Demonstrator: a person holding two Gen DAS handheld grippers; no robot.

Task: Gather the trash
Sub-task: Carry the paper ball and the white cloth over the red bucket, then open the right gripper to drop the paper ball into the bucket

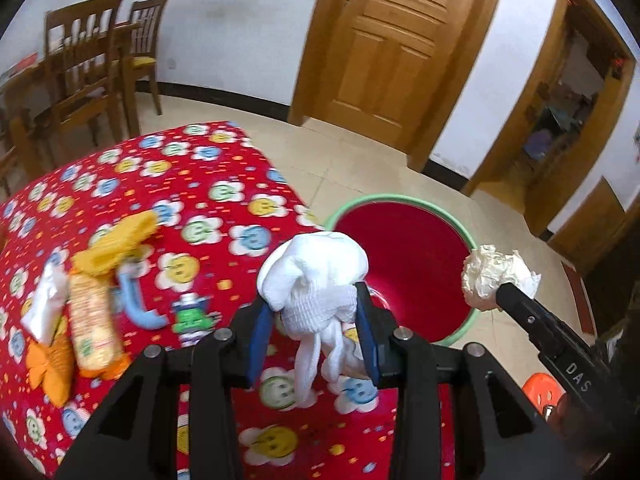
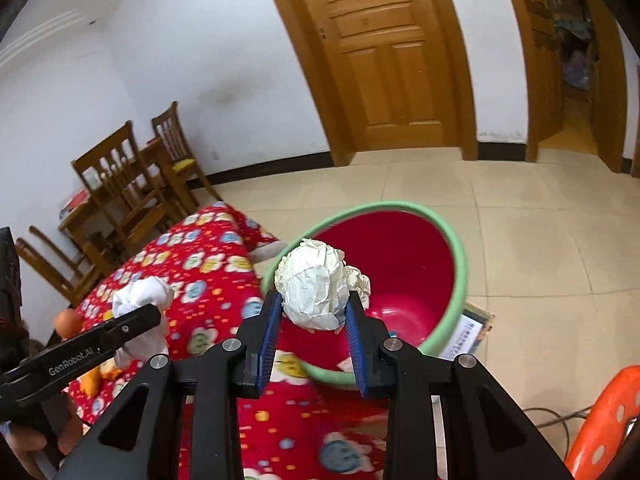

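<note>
Your left gripper (image 1: 316, 316) clamps a white cloth bundle (image 1: 314, 276), "GenRobot.AI" on its side in the right view. Your right gripper (image 2: 314, 316), marked "DAS", grips a crumpled white paper ball (image 2: 318, 284) over the green-rimmed red plastic bucket (image 2: 460, 280).

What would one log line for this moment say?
left hand-held gripper: holds white sock | right hand-held gripper: holds paper ball | red bin: ahead

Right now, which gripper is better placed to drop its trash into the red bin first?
Right gripper: its crumpled paper ball hangs over the red bin. The left gripper, with white cloth, is above the tablecloth.

"GenRobot.AI" marks the left gripper (image 2: 140, 316); "DAS" marks the right gripper (image 1: 500, 292).
</note>
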